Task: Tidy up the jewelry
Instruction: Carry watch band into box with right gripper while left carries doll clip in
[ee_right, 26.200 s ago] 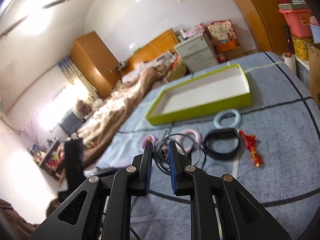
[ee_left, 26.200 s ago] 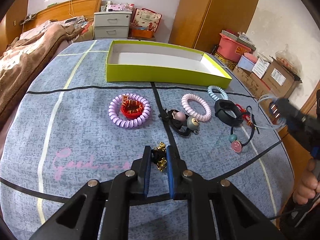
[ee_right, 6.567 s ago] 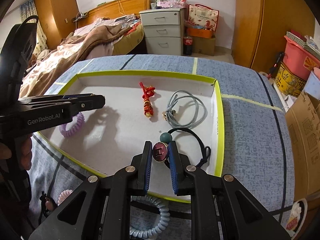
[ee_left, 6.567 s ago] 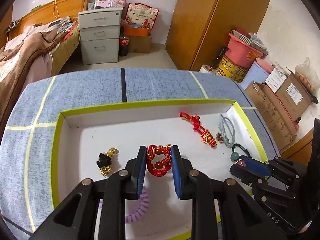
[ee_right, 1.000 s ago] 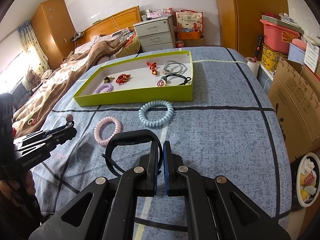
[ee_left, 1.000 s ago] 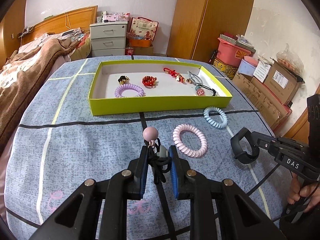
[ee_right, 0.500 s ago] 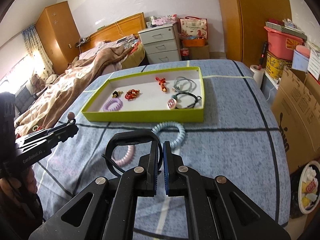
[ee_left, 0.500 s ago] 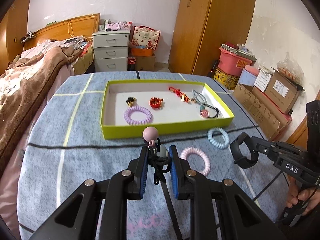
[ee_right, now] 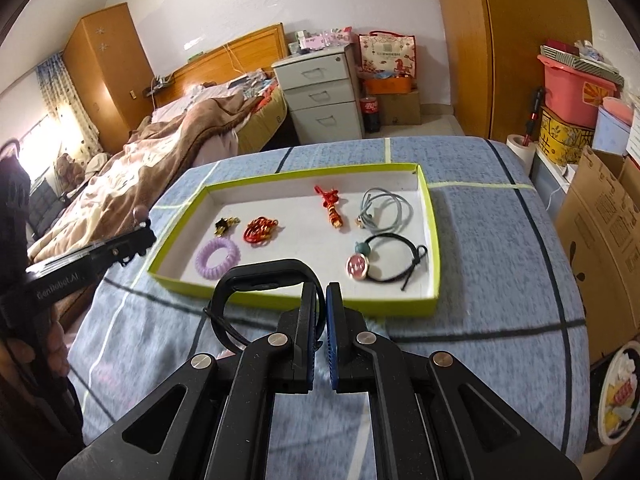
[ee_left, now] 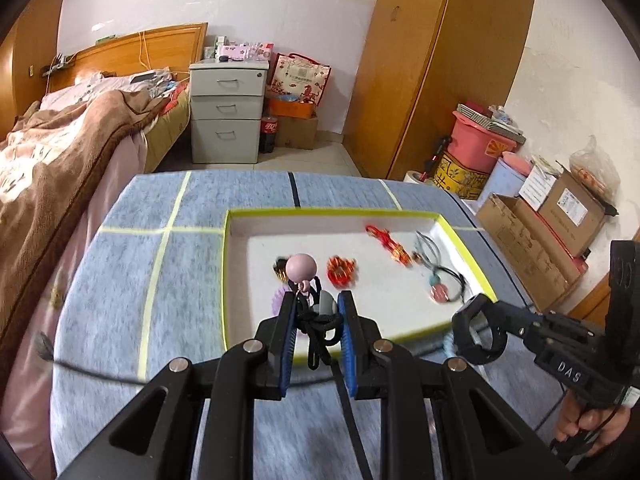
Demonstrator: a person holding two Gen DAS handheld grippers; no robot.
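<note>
Left tool (ee_left: 316, 312) narrow, clamped on a black hair tie (ee_left: 318, 326) with a pink bead (ee_left: 301, 267) and a grey bead (ee_left: 327, 305); bead sticks up above the fingertips, cord loops hang between the pads. Right tool (ee_right: 325, 312) pinched tight on a black wristband (ee_right: 260, 280), which arcs out to the left of the fingers.

Compared with a second ago: both tools now sit much nearer the green-edged tray (ee_left: 256, 213), which then lay far across the blue tabletop (ee_left: 152, 280). In the left wrist view the held tie now hangs over the tray's near wall; the pink and pale blue coil ties seen on the cloth earlier are mostly out of view. In the right wrist view the wristband is just short of the tray's near rim (ee_right: 280, 304).

Tray contents unchanged: purple coil tie (ee_right: 218, 258), black-and-gold piece (ee_right: 226, 225), red bracelet (ee_right: 260, 230), red knot charm (ee_right: 330, 204), grey cord (ee_right: 386, 204), black tie with pink disc (ee_right: 384, 260).
</note>
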